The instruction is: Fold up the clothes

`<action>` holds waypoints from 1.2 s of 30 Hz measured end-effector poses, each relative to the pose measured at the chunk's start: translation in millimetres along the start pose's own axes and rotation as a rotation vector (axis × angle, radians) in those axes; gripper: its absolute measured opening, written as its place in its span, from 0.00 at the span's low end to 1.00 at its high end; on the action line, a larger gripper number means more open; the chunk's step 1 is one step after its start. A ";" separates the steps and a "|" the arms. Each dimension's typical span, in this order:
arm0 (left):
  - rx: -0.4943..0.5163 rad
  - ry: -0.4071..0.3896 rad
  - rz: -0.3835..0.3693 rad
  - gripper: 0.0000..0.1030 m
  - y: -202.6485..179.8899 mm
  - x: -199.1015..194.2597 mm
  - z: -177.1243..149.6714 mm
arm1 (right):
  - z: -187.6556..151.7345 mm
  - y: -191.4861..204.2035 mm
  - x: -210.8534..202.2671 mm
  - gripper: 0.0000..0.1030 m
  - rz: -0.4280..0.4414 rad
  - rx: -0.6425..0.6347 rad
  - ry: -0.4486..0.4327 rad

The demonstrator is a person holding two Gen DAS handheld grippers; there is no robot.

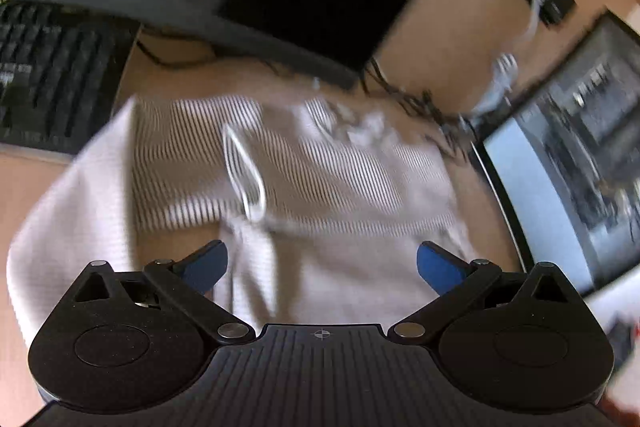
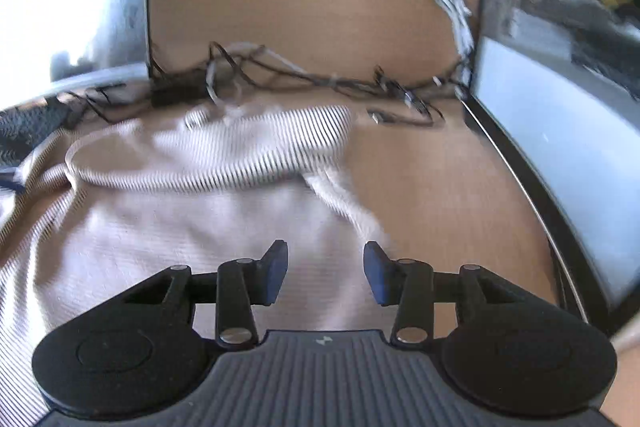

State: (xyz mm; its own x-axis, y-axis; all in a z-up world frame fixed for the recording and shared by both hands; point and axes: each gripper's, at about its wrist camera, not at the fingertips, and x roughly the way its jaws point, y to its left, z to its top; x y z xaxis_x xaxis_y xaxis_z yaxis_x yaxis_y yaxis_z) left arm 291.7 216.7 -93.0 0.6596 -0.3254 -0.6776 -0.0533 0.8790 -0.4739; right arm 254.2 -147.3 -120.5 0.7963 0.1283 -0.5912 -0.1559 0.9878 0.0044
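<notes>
A tan table (image 2: 420,187) carries the work, hemmed in by electronics. Nearest, the left gripper (image 1: 322,265) hangs just above the cloth with jaws spread wide and empty; the right gripper (image 2: 325,273) hovers over the garment's right edge, jaws moderately apart, gripping nothing. The striped shirt (image 1: 304,167) lies crumpled mid-table, pale with fine dark stripes, blurred. Beyond it a tangle of cables (image 2: 320,79), a keyboard (image 1: 52,75) at left, a monitor (image 1: 568,163) at right
</notes>
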 end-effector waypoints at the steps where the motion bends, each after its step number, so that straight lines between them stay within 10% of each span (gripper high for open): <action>1: 0.004 -0.009 0.012 0.98 0.8 4.6 6.4 | -1.5 -2.3 -2.6 0.42 0.000 0.001 0.005; 9: 0.032 0.109 0.025 0.81 -5.4 62.9 22.5 | 4.2 -20.2 -26.3 0.43 -0.005 0.002 0.048; 14: 0.082 0.123 0.050 0.76 -11.4 79.3 21.8 | 31.7 7.6 -20.6 0.65 -0.056 -0.350 -0.075; 18: 0.135 0.109 0.091 0.37 -10.5 80.2 23.3 | 29.2 41.2 27.4 0.65 -0.083 -0.646 -0.048; 21: 0.180 0.099 0.125 0.08 -12.4 77.7 25.2 | 27.1 51.2 57.1 0.35 -0.088 -0.755 -0.022; 23: 0.202 0.052 0.109 0.08 -20.0 70.1 29.8 | 32.7 50.6 63.2 0.14 -0.102 -0.764 -0.023; 32: 0.401 -0.034 0.248 0.08 -41.0 98.5 30.0 | 25.5 45.8 58.3 0.12 -0.160 -0.822 -0.049; 36: 0.341 -0.007 0.273 0.32 -21.0 96.7 26.7 | 13.1 55.2 55.1 0.19 -0.113 -0.850 -0.010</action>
State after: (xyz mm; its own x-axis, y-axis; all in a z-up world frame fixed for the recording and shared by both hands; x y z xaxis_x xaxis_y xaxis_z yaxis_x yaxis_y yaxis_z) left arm 376.7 176.1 -133.6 0.6608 -0.0641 -0.7478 0.0238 0.9976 -0.0645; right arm 297.1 -84.5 -142.2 0.8378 0.0380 -0.5447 -0.4575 0.5934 -0.6623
